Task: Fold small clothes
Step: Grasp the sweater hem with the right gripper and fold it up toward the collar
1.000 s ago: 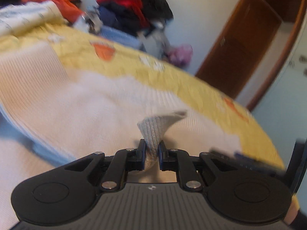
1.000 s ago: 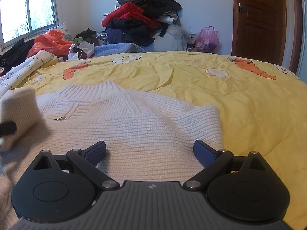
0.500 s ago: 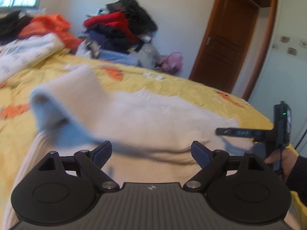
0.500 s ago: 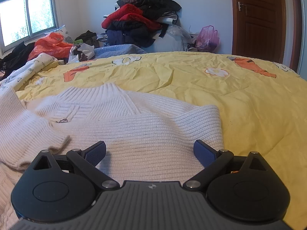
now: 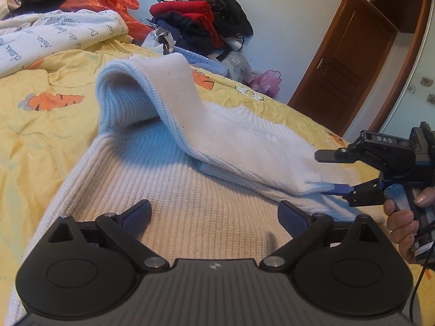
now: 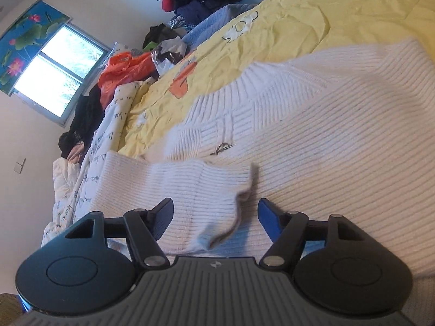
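Yellow bedspread (image 5: pixel 49 141) is carrying the sweater (image 5: pixel 190 206), lying flat just ahead of both grippers. Sleeve (image 6: pixel 190 187) is folding across its body, cuff sitting between the right gripper's (image 6: pixel 216 218) closing jaws, not yet pinched. Left gripper (image 5: pixel 214 217) is hanging wide open, empty. Grip the cuff squarely, then lay it flat without dragging the body.

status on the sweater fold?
Left tongs opening, empty. Right tongs closing around sleeve cuff. Sweater flat on bed. Nothing in the way.
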The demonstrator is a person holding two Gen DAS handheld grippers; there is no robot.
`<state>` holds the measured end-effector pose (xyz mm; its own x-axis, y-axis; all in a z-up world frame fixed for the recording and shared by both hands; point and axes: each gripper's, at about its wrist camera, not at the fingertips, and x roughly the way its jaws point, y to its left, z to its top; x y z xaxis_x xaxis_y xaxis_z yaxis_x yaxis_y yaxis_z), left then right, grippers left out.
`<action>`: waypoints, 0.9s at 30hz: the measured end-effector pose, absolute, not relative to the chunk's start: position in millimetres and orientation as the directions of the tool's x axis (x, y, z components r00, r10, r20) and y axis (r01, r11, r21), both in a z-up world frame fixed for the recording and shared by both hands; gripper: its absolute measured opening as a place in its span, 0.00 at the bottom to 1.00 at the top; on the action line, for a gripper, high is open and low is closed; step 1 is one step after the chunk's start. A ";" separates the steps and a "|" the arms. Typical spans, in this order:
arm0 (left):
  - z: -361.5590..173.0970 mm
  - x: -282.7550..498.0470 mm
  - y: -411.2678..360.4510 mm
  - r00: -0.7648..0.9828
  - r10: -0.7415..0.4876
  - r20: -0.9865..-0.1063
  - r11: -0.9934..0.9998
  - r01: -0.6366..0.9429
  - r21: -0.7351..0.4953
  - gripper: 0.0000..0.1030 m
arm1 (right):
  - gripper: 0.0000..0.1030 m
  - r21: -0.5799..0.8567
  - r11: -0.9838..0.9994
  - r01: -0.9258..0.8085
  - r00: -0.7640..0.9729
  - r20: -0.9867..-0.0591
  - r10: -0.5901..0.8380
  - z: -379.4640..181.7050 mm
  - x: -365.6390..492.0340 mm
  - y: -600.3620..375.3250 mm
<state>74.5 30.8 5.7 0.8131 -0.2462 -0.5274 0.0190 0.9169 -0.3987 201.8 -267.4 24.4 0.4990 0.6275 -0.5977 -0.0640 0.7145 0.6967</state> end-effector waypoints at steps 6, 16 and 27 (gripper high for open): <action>4.7 72.0 37.5 0.819 -0.274 -0.505 0.895 0.025 -0.445 0.99 | 0.56 0.649 0.753 -0.107 0.486 -0.627 0.609 26.7 199.9 -244.8; 5.1 71.0 37.8 0.818 -0.275 -0.505 0.895 0.026 -0.446 1.00 | 0.11 0.619 0.762 -0.189 0.509 -0.602 0.615 51.9 200.8 -255.6; 5.5 73.2 36.2 0.816 -0.271 -0.510 0.899 0.026 -0.436 1.00 | 0.11 0.572 0.810 -0.128 0.597 -0.608 0.523 84.2 205.6 -346.5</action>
